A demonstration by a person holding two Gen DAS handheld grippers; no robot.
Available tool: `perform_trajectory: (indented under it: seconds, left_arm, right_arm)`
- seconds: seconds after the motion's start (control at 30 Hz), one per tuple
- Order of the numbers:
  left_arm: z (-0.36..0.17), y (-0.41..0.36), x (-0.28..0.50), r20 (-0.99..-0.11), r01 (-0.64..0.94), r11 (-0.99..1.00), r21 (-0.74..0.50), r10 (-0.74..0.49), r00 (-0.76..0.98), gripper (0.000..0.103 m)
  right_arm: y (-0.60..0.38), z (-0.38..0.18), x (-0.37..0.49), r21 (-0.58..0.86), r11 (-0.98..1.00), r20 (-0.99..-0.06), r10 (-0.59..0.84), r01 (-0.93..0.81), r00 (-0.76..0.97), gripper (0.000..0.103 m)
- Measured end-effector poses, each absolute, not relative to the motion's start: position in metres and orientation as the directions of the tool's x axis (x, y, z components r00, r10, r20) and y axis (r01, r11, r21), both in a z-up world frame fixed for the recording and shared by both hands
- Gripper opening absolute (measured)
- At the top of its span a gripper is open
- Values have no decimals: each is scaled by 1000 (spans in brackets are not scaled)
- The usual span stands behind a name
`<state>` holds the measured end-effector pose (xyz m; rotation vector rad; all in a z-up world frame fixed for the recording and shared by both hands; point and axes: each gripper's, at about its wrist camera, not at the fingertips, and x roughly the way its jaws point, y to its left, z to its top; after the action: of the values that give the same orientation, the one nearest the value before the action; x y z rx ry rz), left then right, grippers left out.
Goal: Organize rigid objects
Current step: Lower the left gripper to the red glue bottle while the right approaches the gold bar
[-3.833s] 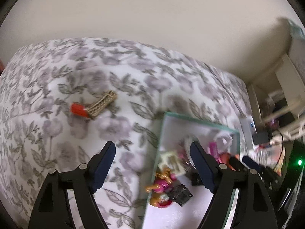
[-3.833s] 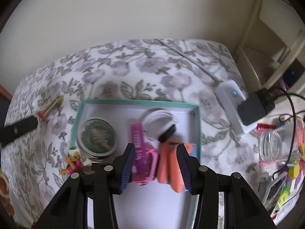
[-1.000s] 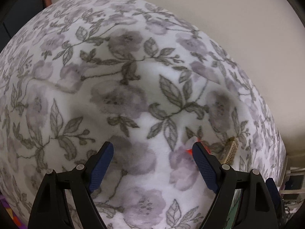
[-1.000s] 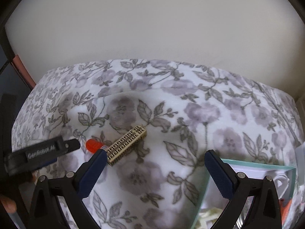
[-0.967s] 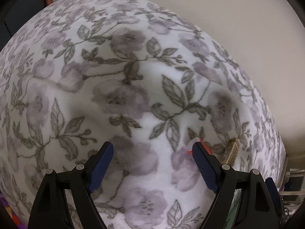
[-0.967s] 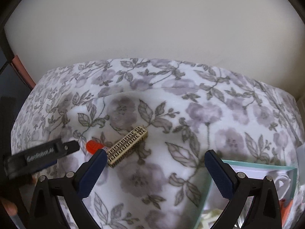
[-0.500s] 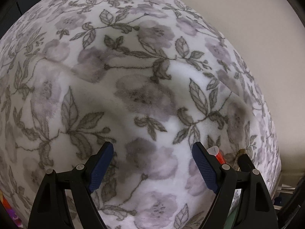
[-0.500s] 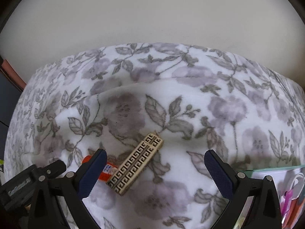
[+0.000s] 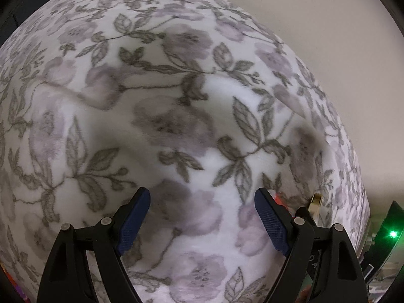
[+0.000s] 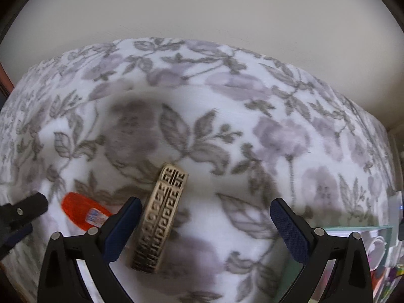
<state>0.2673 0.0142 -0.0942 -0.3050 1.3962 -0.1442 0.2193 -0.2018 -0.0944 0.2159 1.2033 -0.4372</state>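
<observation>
Right claw (image 10: 205,223) had dropped closer over the gold fret-patterned bar (image 10: 161,218), lying flat beside an orange tube (image 10: 83,210), floral blanket (image 10: 277,139), both claws gaping wide, left claw (image 9: 202,217) empty

Both tools look alike. The left tool (image 9: 202,223) has two matte black plastic arms, each shaped like a hollow triangular frame, dotted with small round silver screws. Its fingertips (image 9: 133,223) wear dark blue pads with a fine cross-hatched grain. The right tool (image 10: 205,229) shows the same black frames, silver screws and blue textured pads.
</observation>
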Motion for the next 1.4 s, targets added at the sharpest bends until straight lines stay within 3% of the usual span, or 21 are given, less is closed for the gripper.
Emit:
perform_trajectory:
  seconds: [0.4, 1.4]
  left_arm:
    - [-89, -23, 262, -931, 26, 957, -288, -286, 227, 85]
    - [-111, -123, 257, -959, 287, 956, -56, -131, 251, 85]
  right_arm:
    - [-210, -100, 193, -41, 911, -928, -186, 410, 323, 101]
    - [-176, -62, 134, -36, 932, -914, -177, 361, 365, 101]
